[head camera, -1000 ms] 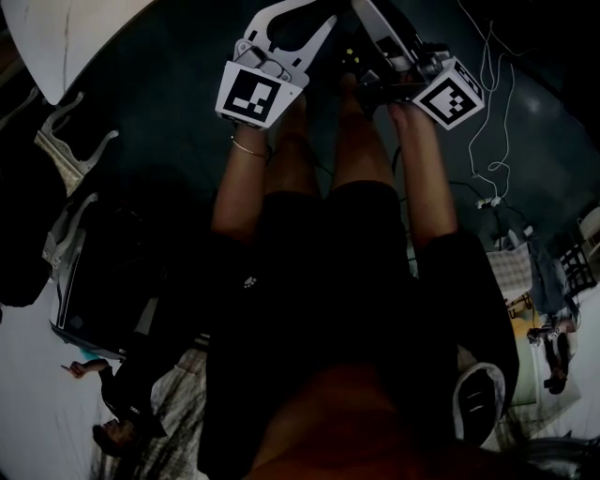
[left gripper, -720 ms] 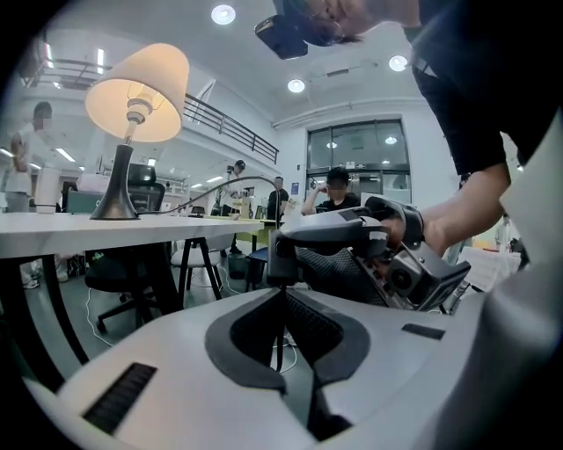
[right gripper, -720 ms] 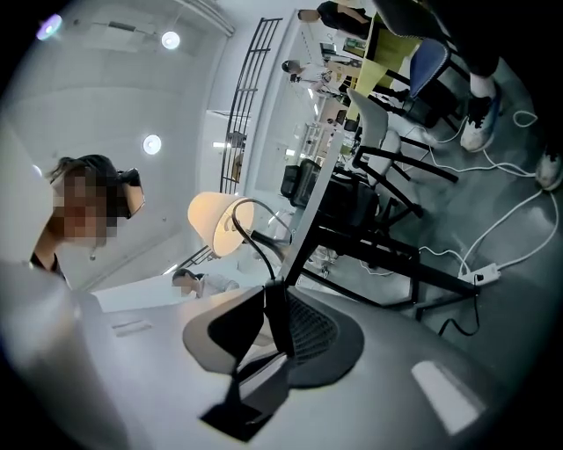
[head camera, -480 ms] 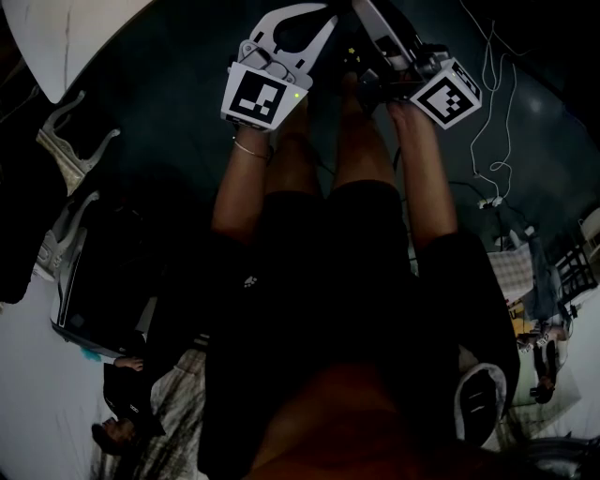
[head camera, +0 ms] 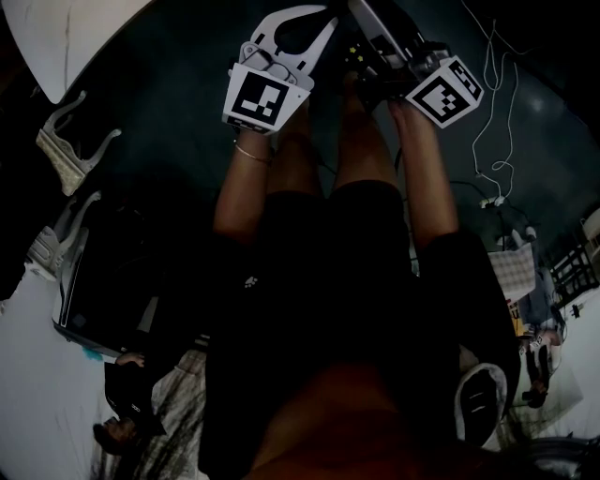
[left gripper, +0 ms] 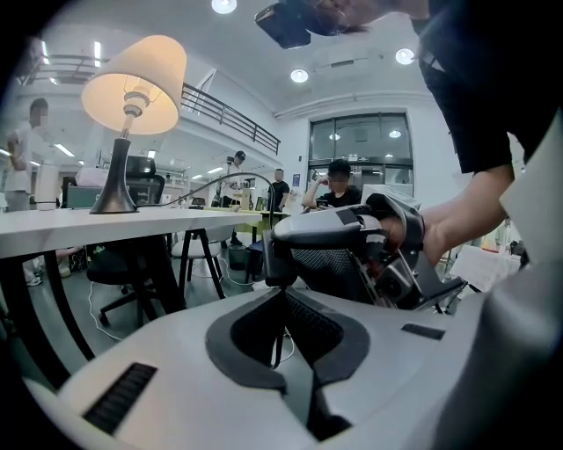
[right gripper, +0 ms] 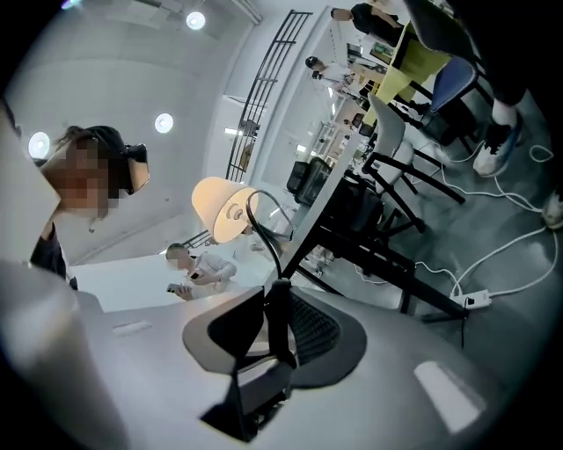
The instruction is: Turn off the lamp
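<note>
Two grippers are meeting at the top of the dim head view, the left gripper (head camera: 314,23) and the right gripper (head camera: 375,23) reaching out beyond the person's forearms (head camera: 246,183). Seen from the left gripper view, the lamp (left gripper: 134,77) is glowing on a white worktop (left gripper: 79,227), well apart from both tools, while the left fingers are pinching its dark cord (left gripper: 275,343) just under the inline switch (left gripper: 274,260). Across in the right gripper view, the right fingers are clamping that switch, the cord curling up toward the lit shade.
</note>
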A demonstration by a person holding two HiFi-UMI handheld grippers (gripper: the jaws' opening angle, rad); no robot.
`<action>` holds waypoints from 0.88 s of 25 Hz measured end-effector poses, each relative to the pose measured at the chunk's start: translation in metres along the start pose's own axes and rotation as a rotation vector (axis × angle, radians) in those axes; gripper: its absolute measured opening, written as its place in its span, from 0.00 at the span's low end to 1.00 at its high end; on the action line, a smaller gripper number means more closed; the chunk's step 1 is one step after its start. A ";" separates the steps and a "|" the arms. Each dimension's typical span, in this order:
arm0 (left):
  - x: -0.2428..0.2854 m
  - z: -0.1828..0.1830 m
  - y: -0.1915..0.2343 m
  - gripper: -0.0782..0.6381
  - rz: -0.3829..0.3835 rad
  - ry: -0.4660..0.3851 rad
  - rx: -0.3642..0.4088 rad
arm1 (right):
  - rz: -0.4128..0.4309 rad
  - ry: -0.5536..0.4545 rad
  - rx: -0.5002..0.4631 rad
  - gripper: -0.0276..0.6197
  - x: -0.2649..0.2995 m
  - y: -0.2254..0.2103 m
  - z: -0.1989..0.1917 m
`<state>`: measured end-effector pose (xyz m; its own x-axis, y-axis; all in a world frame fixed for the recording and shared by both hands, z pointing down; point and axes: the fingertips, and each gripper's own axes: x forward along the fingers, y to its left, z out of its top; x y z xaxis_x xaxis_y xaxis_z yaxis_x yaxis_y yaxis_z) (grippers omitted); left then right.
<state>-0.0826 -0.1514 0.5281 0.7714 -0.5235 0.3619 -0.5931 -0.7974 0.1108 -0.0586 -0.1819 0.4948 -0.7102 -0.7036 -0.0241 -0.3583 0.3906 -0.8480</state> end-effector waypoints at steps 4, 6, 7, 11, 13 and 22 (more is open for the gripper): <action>0.000 -0.003 0.000 0.13 0.000 0.007 0.009 | 0.007 -0.012 0.025 0.16 0.000 0.000 0.001; 0.000 -0.004 -0.001 0.13 0.000 0.005 0.001 | 0.006 -0.012 0.024 0.16 -0.001 0.000 0.000; 0.000 -0.004 -0.001 0.13 0.000 0.005 0.000 | 0.007 -0.011 0.020 0.16 -0.001 0.000 0.000; 0.001 -0.001 -0.002 0.13 -0.003 0.005 -0.003 | 0.008 -0.013 0.020 0.16 -0.002 0.000 0.001; 0.001 -0.003 -0.002 0.13 -0.003 0.009 0.003 | 0.006 -0.015 0.023 0.16 -0.002 -0.001 0.002; 0.002 -0.004 -0.004 0.13 -0.008 0.020 0.005 | 0.001 -0.022 0.044 0.16 -0.005 -0.003 0.002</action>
<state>-0.0791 -0.1482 0.5319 0.7715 -0.5109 0.3791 -0.5856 -0.8032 0.1094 -0.0532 -0.1807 0.4965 -0.6969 -0.7163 -0.0360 -0.3301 0.3649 -0.8706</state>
